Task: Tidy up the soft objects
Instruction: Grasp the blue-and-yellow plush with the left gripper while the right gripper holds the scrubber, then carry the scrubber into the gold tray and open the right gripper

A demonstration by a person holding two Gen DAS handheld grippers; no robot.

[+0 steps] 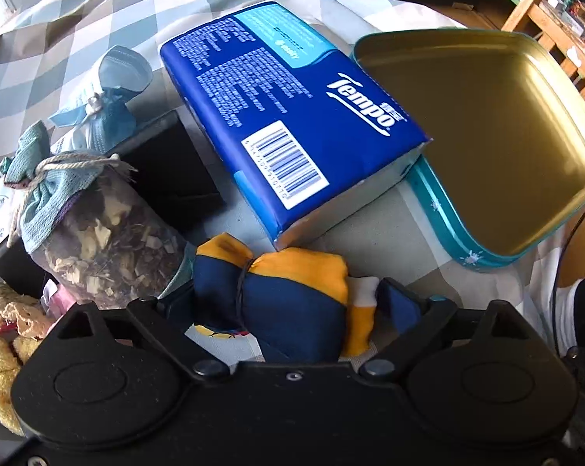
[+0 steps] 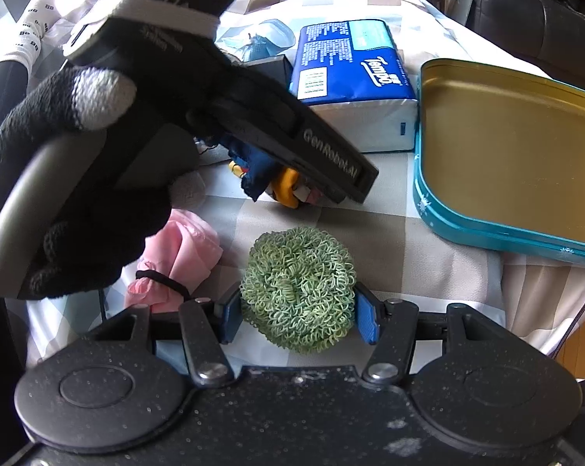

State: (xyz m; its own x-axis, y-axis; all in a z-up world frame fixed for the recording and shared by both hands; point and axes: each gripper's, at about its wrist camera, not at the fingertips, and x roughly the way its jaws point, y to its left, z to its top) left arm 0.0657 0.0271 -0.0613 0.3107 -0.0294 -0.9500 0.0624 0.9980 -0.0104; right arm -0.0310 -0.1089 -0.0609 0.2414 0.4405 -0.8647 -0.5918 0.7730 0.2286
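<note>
The right gripper (image 2: 298,316) squeezes the green scrubber (image 2: 298,289) so it can go in the empty tin (image 2: 483,229) nearby, while the left gripper (image 1: 288,303) has its jaws apart around the blue and yellow pouch (image 1: 292,295)
</note>
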